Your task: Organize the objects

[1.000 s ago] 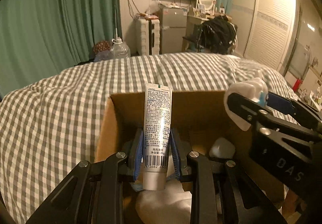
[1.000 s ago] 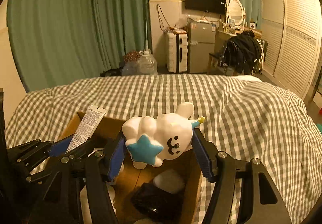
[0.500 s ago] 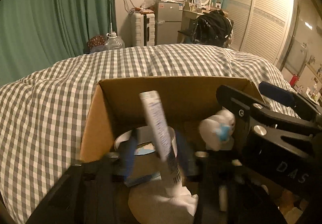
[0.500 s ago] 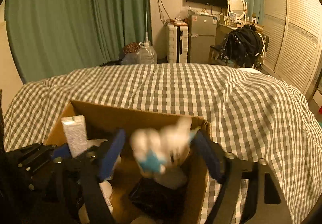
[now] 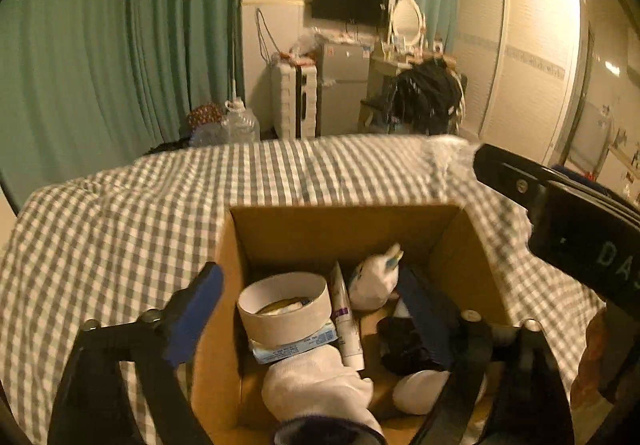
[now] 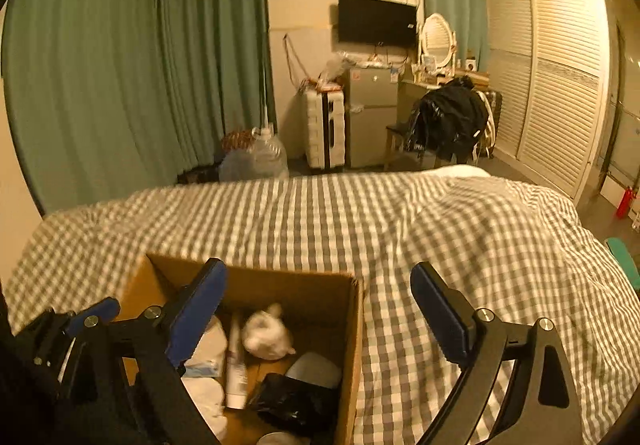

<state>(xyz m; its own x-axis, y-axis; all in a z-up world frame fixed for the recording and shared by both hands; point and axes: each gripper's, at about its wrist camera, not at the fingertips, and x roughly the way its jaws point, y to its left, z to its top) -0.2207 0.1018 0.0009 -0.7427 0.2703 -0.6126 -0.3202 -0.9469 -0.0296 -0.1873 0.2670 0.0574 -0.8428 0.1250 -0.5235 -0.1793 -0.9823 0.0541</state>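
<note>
While the left gripper (image 5: 316, 309) has just been opening, its jaws stand spread and empty; the tube (image 5: 346, 321) lies in the box (image 5: 340, 229) at 6 o'clock. Right view: the right gripper (image 6: 320, 309), also just opened, holds nothing; the toy (image 6: 266, 337) lies in the box at 7 o'clock.

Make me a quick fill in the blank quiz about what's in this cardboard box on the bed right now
1. The white tube lies inside the ____ box.
2. The box sits on a ____-patterned bedspread.
3. Both the left gripper and the right gripper have their jaws ____.
4. The tube lies between the tape roll and the white ____ toy.

Missing words: cardboard; checked; open; cloud
</note>
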